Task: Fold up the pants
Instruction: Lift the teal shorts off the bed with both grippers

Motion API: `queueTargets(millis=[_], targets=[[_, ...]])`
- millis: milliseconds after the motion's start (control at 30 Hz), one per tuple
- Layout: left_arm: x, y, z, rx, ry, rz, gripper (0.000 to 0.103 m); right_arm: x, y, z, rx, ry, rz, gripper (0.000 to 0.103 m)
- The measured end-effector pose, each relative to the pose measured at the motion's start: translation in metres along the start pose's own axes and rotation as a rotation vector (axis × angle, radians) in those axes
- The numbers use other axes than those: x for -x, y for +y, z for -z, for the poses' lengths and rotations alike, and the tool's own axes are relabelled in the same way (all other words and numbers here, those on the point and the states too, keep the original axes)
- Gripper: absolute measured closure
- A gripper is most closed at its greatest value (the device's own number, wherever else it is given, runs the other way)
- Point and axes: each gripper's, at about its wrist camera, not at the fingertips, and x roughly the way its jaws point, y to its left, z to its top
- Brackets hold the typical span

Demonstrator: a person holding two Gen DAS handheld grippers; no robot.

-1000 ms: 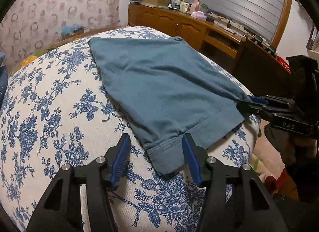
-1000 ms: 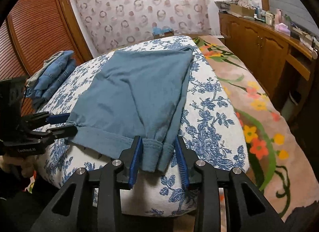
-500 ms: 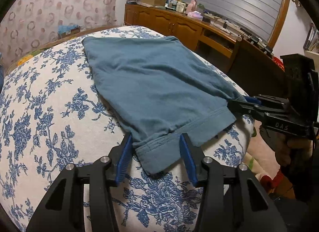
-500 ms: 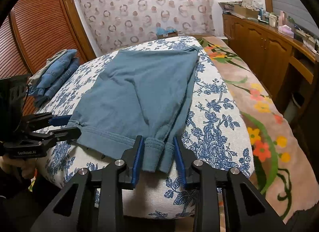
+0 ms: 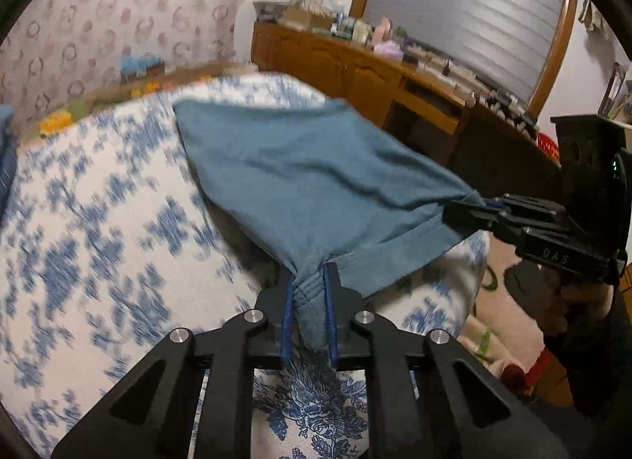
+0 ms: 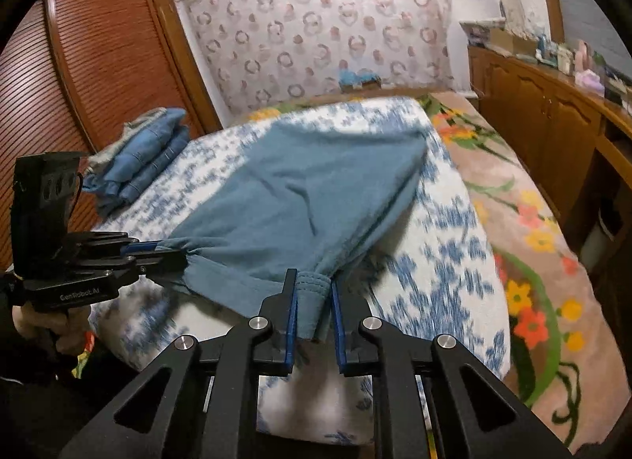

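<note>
Teal-blue pants (image 5: pixel 316 182) lie spread on a blue-flowered bed cover (image 5: pixel 98 241), hem edge nearest me. My left gripper (image 5: pixel 310 281) has the left hem corner bunched between its blue pads, and its jaws are closing on it. In the right wrist view the same pants (image 6: pixel 308 198) rise towards my right gripper (image 6: pixel 314 285), whose jaws are closing with the right hem corner pinched between them. Each gripper also shows in the other's view: the right gripper (image 5: pixel 462 214) at the far right, the left gripper (image 6: pixel 170 253) at the far left. The hem edge hangs lifted off the bed.
A stack of folded denim (image 6: pixel 146 155) lies at the bed's far left, by a slatted wooden wardrobe (image 6: pixel 98 64). A flowered blanket (image 6: pixel 533 241) covers the bed's right side. A cluttered wooden sideboard (image 5: pixel 355 68) runs along the wall under a shuttered window.
Both grippers' jaws went from wide around the hem corners to pinched on them. The pants' near edge has come up off the bed cover, and the cloth has bunched at both corners.
</note>
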Motion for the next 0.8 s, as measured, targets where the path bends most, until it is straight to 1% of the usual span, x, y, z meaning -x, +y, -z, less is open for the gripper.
queueTargets(millis=[100, 233, 400, 533, 667, 700, 800], targets=[[0.024, 0.003, -0.016, -0.004, -0.066, -0.008, 0.089, 0.012, 0.009, -0.015, 0.030, -0.050, -0.011, 0.089], [0.057, 0.010, -0.038, -0.002, -0.146, -0.018, 0.089, 0.034, 0.023, -0.045, 0.074, -0.131, -0.043, 0.089], [0.098, 0.017, -0.064, -0.010, -0.243, -0.056, 0.089, 0.059, 0.043, -0.080, 0.138, -0.219, -0.076, 0.089], [0.136, 0.022, -0.086, -0.026, -0.326, -0.101, 0.089, 0.075, 0.062, -0.108, 0.178, -0.274, -0.113, 0.089], [0.158, 0.033, -0.100, -0.033, -0.378, -0.163, 0.089, 0.078, 0.073, -0.131, 0.193, -0.299, -0.168, 0.089], [0.158, 0.037, -0.103, -0.030, -0.381, -0.175, 0.089, 0.074, 0.076, -0.139, 0.190, -0.294, -0.189, 0.089], [0.150, 0.059, -0.113, -0.020, -0.382, -0.233, 0.089, 0.047, 0.076, -0.159, 0.196, -0.258, -0.197, 0.089]])
